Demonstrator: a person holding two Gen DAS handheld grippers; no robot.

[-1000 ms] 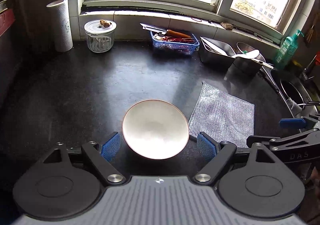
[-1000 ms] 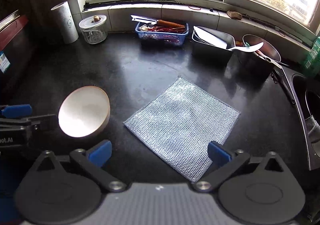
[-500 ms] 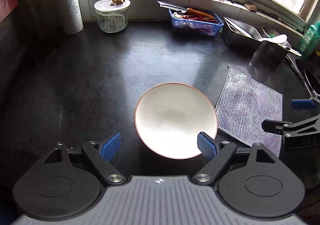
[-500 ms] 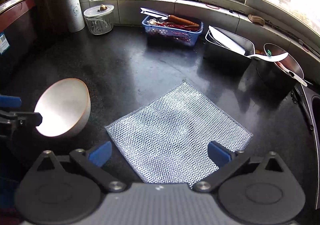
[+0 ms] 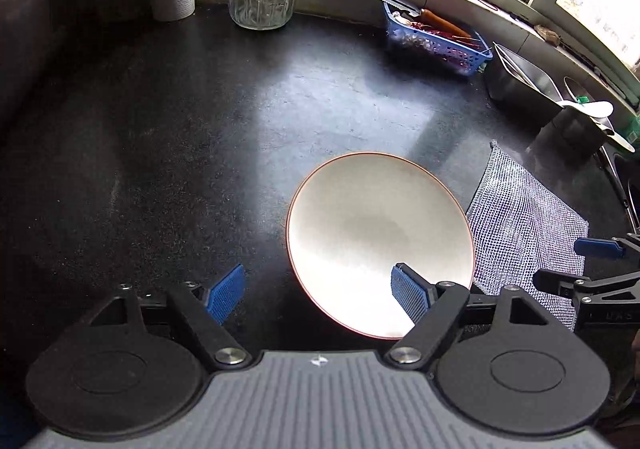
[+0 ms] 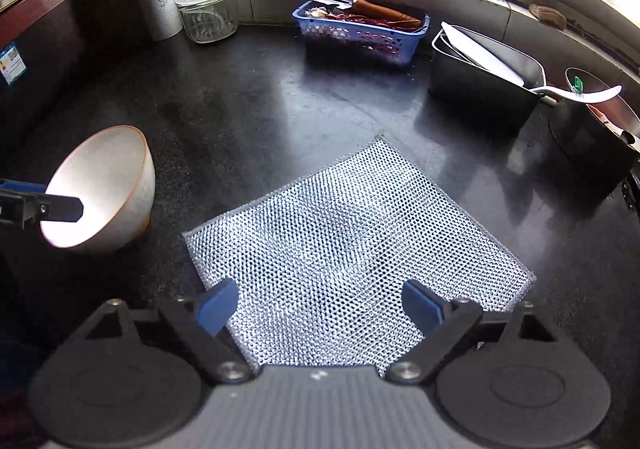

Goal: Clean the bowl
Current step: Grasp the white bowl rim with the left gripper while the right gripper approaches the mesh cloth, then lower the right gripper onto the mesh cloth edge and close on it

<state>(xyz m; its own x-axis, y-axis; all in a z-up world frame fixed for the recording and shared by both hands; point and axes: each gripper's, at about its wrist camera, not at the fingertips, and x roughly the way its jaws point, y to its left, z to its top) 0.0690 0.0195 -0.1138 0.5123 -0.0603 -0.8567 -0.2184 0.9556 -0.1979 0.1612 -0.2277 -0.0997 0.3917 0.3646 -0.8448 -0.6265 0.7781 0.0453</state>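
L gripper [image 5: 318, 294] closed in – R pad now over bowl [image 5: 376, 233] rim at 5 o'clock, wide open, empty; R gripper [image 6: 320, 303] open above mesh cloth [image 6: 352, 233] – grabs imminent

1 bowl [image 5: 380, 241], 1 mesh cloth [image 6: 352, 249], 2 grippers

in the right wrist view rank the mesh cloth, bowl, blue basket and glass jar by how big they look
1. mesh cloth, by far the largest.
2. bowl and blue basket look about alike; the bowl is nearer the camera, so I won't rank them.
3. glass jar, smallest, though farthest away.
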